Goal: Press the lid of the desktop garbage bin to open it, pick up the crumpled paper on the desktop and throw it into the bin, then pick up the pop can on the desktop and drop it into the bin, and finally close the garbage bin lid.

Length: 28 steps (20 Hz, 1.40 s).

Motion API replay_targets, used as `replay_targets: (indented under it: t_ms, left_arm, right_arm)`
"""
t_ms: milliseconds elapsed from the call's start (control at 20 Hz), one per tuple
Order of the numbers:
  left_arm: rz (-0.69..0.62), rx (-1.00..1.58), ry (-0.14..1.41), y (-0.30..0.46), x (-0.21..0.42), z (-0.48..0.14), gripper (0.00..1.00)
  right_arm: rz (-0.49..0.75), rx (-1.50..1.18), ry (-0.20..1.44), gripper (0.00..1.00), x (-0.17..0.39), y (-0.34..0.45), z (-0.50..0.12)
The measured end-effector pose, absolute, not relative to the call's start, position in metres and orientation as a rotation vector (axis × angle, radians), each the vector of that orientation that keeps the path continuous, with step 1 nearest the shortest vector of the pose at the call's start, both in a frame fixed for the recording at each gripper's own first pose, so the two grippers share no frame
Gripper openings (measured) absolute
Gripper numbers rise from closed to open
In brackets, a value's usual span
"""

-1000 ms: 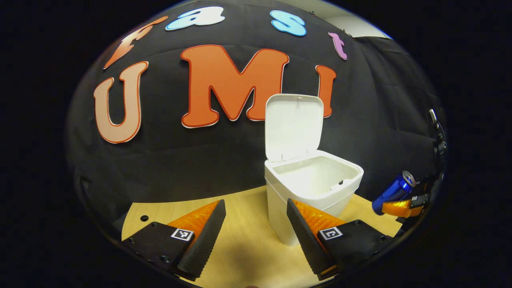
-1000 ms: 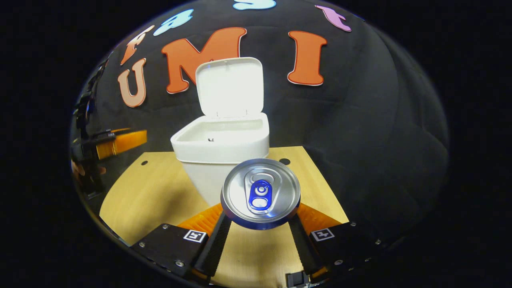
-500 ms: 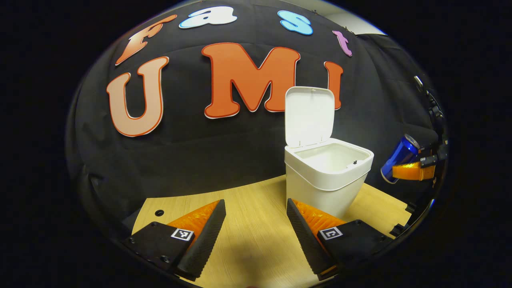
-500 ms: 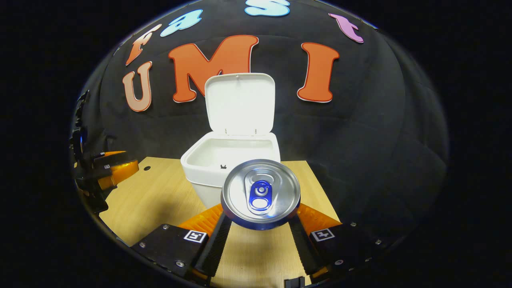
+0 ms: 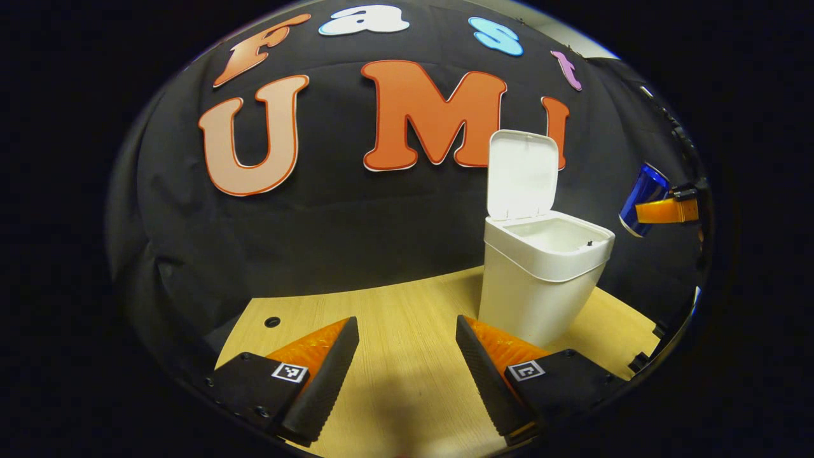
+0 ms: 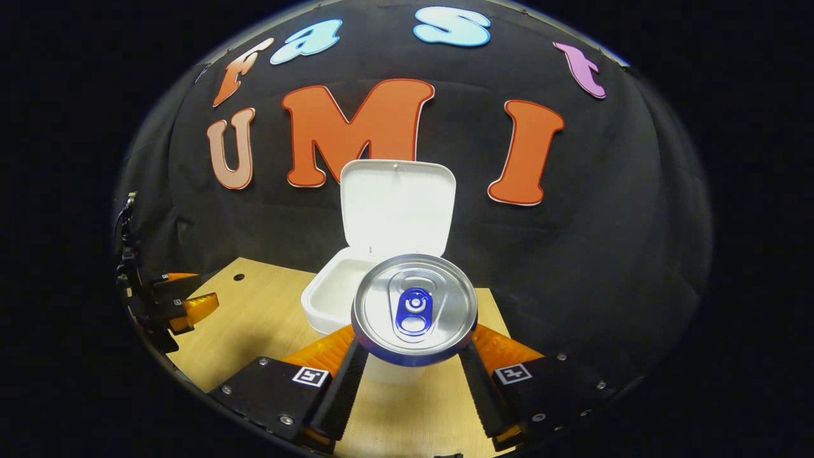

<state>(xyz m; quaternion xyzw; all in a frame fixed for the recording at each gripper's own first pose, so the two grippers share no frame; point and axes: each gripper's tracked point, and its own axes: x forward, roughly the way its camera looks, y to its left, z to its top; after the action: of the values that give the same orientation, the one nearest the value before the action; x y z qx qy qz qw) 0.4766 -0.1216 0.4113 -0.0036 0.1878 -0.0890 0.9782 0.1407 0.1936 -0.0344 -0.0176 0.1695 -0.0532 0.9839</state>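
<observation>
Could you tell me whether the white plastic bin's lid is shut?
No, the white plastic bin's lid stands upright, open.

Table (image 5: pixel 407 318): light wood-grain top, seen in both gripper views (image 6: pixel 267 305). Small round dark hole (image 5: pixel 272 322) near far left corner (image 6: pixel 238 277). Resting directly on top: white bin (image 5: pixel 540 286), toward far right side, near back edge, lid (image 5: pixel 521 175) raised upright at rear (image 6: pixel 399 207). Bin's shadow fell on wood beside it.
</observation>
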Motion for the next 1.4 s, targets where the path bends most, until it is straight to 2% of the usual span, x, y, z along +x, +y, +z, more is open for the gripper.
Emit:
replay_targets:
  t_ms: [450, 900, 1400]
  left_arm:
    - [-0.103, -0.052, 0.378, -0.087, 0.456, 0.399, 0.98]
    - [-0.029, -0.048, 0.337, -0.068, 0.439, 0.406, 0.99]
    - [0.05, -0.028, 0.351, -0.056, 0.418, 0.402, 0.98]
  right_arm:
    - [-0.054, -0.055, 0.325, 0.8, 0.184, 0.205, -0.027]
    - [-0.002, -0.073, 0.376, 0.8, 0.231, 0.21, -0.057]
    - [0.032, -0.057, 0.44, 0.8, 0.254, 0.216, -0.083]
